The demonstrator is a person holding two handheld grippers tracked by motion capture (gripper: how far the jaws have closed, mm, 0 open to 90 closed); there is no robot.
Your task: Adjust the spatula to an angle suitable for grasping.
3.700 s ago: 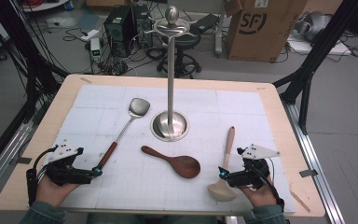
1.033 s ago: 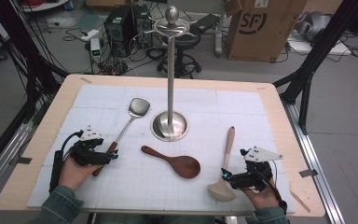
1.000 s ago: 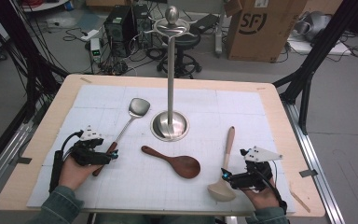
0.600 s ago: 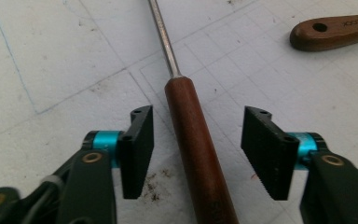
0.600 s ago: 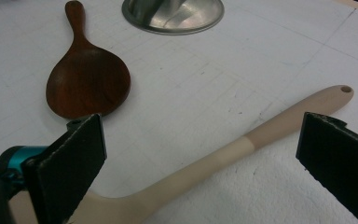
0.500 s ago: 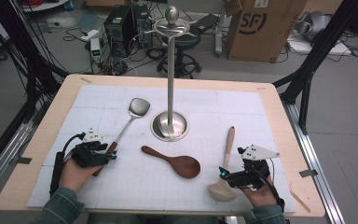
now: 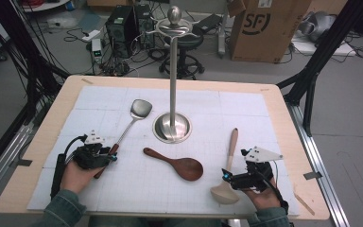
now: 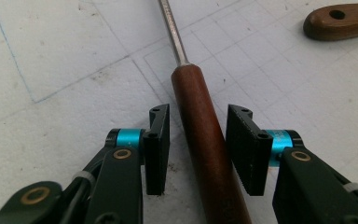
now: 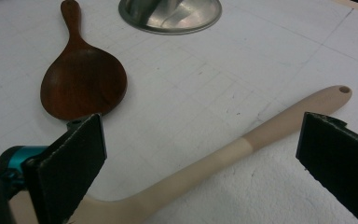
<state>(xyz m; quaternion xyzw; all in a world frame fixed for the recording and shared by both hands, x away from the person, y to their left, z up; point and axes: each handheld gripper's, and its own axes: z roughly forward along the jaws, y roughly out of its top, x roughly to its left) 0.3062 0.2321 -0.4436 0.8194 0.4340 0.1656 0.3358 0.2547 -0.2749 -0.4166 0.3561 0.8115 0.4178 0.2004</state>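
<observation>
The steel spatula with a round reddish-brown wooden handle [image 8: 205, 154] lies slantwise on the left part of the tabletop, its thin polished shank running up to a flat, shiny blade. The left claw [image 8: 198, 149] straddles the smooth handle; its flat black ribbed pads have just been closing, with narrow gaps still left on both sides, so the grip is not yet made. The white grid-printed mat [image 7: 99, 101] beneath looks faintly scuffed. Just right lies a dark brown wooden rice paddle [image 7: 177, 163] with an oval bowl. Behind it rises a slim chrome stand on a round dished base [image 7: 172, 126]. The right claw [image 9: 200, 158] gapes released over the pale matte wooden spoon [image 9: 261, 133], whose handle end is drilled.
</observation>
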